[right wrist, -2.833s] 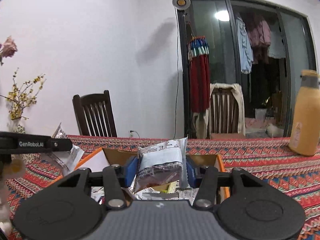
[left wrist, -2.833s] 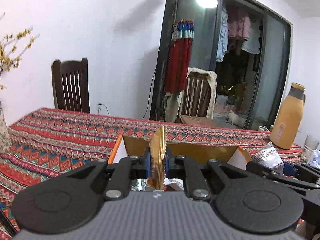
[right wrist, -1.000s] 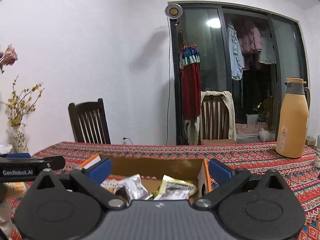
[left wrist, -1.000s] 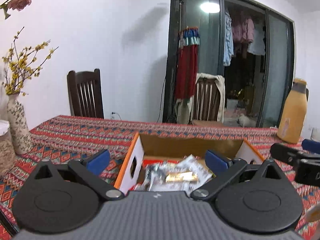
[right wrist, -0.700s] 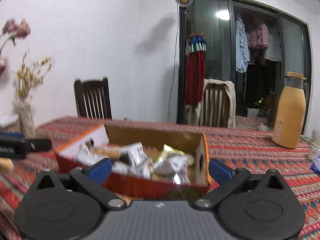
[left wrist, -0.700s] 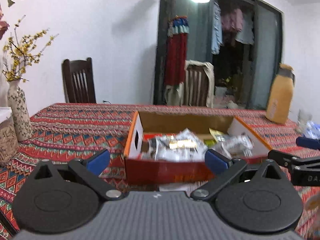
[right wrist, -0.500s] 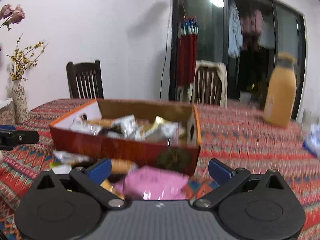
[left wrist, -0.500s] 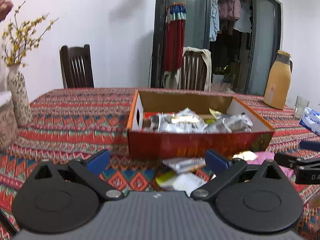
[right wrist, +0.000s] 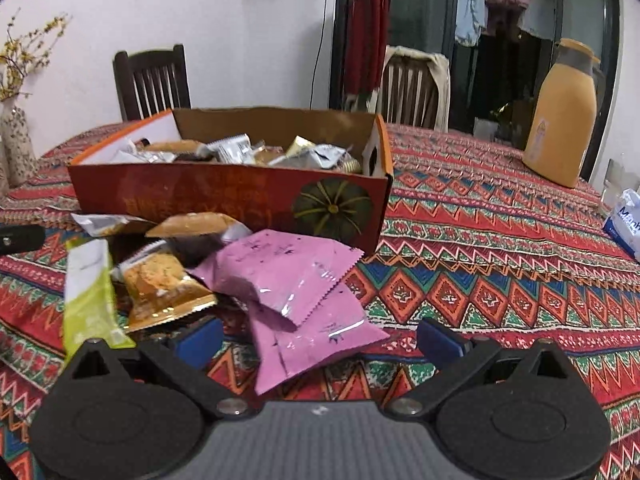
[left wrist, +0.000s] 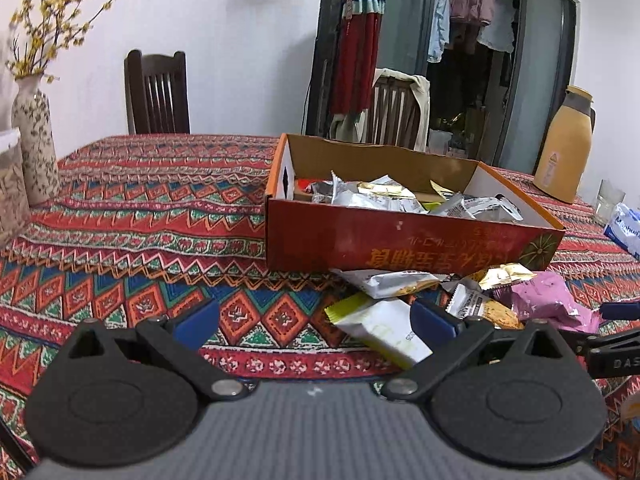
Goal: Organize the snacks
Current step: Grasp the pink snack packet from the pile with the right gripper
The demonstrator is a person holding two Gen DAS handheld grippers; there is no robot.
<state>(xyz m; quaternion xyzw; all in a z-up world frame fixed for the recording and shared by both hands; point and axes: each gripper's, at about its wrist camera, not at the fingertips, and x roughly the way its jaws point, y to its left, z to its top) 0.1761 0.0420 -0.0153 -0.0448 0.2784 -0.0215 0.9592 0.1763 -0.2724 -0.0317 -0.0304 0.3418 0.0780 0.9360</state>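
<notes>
Red cardboard box (left wrist: 400,236) with gold lettering; pink foil packets (right wrist: 296,280); red, blue and green zigzag-patterned bench cloth (right wrist: 500,264).

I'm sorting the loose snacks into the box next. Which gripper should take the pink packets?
Right gripper: open, with the pink packets directly between its fingers. The left gripper faces the green-white packet instead.

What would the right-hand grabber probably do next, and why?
Probably dip forward and close on the pink packet. The right gripper is open and empty, that packet lies just ahead between its fingers, still outside the box of snacks.
</notes>
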